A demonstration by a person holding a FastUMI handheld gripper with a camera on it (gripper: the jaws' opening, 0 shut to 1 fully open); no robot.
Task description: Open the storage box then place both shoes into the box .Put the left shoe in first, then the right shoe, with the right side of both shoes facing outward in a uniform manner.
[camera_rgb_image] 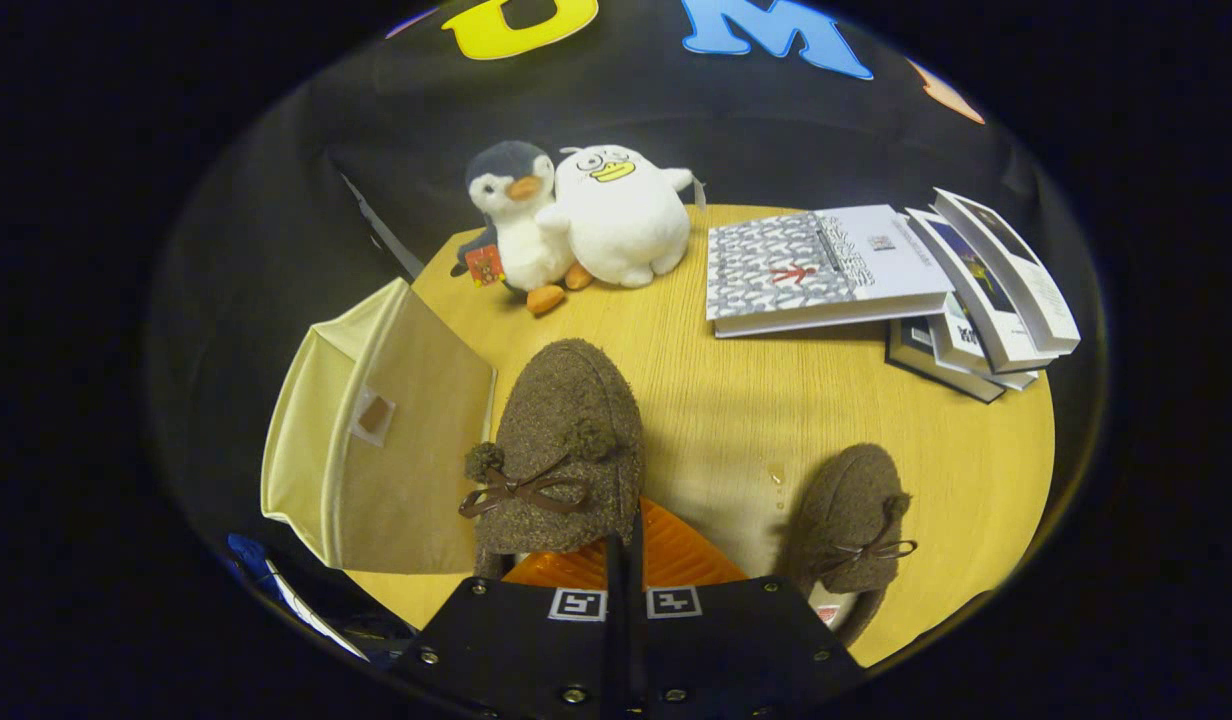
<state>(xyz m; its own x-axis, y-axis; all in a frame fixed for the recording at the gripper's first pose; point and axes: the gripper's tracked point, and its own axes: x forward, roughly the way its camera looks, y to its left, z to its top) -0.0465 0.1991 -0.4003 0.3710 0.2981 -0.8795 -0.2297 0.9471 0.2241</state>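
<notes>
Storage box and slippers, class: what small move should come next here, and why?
Probably carry the held slipper left into the open storage box. The fingers look shut on its heel, the box's flap is already open beside it, and the other slipper waits on the table.

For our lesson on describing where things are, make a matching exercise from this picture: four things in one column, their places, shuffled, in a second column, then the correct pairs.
Things
1. Brown fuzzy shoe with a bow
2. Second brown fuzzy shoe
3. Cream fabric storage box
4. White plush duck

Places
A. At the table's far edge, beside a plush penguin
B. Just ahead of the gripper, whose fingers are close together at its heel
C. Left of the held-out shoe
D. Right of the fingers, on the round wooden table

Pairs: 1-B, 2-D, 3-C, 4-A
</notes>
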